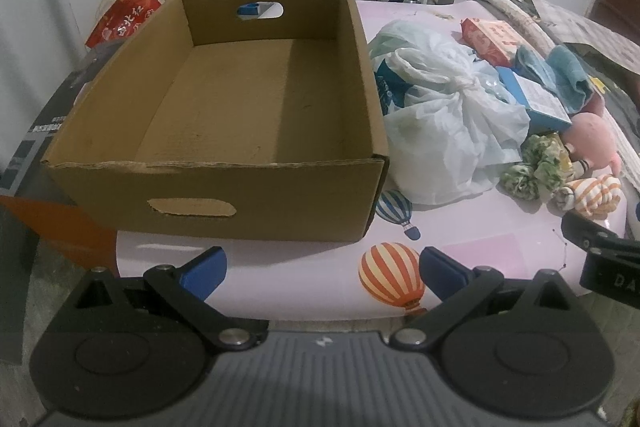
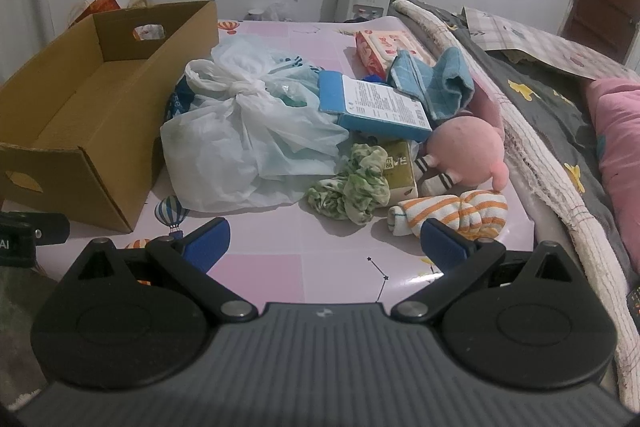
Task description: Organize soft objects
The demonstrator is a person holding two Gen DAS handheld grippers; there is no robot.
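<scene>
cardboard box at table edge, empty

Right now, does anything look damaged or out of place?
The box has a ragged, torn near rim, and its near handle flap is still unpunched. It is empty, with the soft things heaped beside it: the bag, scrunchie and plush.

"北" on red bag
</scene>
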